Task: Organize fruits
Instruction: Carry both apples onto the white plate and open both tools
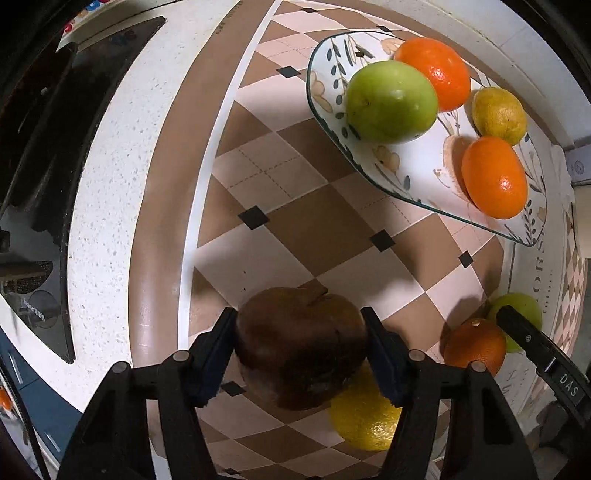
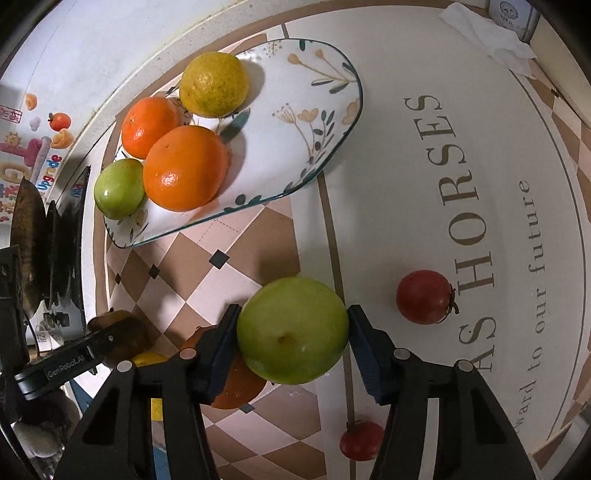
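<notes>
My left gripper point(image 1: 300, 341) is shut on a dark brown fruit point(image 1: 301, 345) and holds it above the checked mat. My right gripper point(image 2: 293, 330) is shut on a green apple point(image 2: 293, 330), also held above the mat. The flowered plate point(image 1: 417, 166) holds a green apple point(image 1: 391, 101), two oranges point(image 1: 436, 72) point(image 1: 494, 176) and a yellow citrus point(image 1: 498, 115). The plate also shows in the right wrist view point(image 2: 295, 110). A yellow lemon point(image 1: 364, 421) and an orange point(image 1: 474, 347) lie on the mat below the grippers.
Two red fruits point(image 2: 424, 296) point(image 2: 362, 440) lie on the white lettered part of the mat. A black stove top point(image 1: 44, 184) borders the speckled counter at left. A crumpled tissue point(image 2: 487, 35) and a cup point(image 2: 511, 14) stand at the far right.
</notes>
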Demonstrator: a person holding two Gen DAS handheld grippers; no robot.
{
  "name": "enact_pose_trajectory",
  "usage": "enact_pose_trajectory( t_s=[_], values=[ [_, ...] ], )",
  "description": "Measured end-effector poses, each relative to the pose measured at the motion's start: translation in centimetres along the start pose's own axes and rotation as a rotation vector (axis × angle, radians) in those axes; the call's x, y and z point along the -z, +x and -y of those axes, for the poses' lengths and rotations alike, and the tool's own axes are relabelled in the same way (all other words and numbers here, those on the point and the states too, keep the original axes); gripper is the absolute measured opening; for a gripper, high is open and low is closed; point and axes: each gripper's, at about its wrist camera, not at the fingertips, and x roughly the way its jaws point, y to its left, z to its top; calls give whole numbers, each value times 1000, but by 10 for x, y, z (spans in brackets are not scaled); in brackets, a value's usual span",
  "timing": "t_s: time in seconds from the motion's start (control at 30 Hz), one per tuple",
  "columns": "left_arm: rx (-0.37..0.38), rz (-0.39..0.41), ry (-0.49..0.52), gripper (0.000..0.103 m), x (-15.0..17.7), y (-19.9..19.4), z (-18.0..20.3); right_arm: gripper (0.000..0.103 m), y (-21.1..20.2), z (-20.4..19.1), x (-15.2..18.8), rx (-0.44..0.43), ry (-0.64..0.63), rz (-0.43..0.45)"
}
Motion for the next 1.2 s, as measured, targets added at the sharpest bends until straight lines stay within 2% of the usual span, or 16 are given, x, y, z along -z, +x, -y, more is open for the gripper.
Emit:
enact_pose_trajectory(
  t_s=[0.23, 0.43, 0.57, 0.7, 0.77, 0.93, 1.1, 1.2],
  values=[
    [-10, 14, 21, 64, -3, -2, -3, 61, 3, -3, -5, -7, -15, -16],
    [-11, 51, 35, 64, -24, -22, 18, 61, 1, -4, -2, -1, -33, -2],
    [50, 119, 57, 64, -34, -64, 32, 60, -11, -3, -5, -39, -9, 41],
    [153, 165, 108, 64, -62, -105, 68, 60, -39, 0, -20, -89, 15, 112],
    [199, 160, 116, 64, -77, -110, 81, 60, -51, 5, -37, -124, 37, 141],
    [230, 102, 101, 64, -104, -94, 101, 60, -58, 19, -85, -169, 78, 163],
    [219, 9, 33, 64, -106, -61, 90, 60, -43, 22, -126, -189, 92, 126],
    [207, -8, 10, 64, -105, -51, 86, 60, -30, 21, -137, -192, 87, 99]
  ],
)
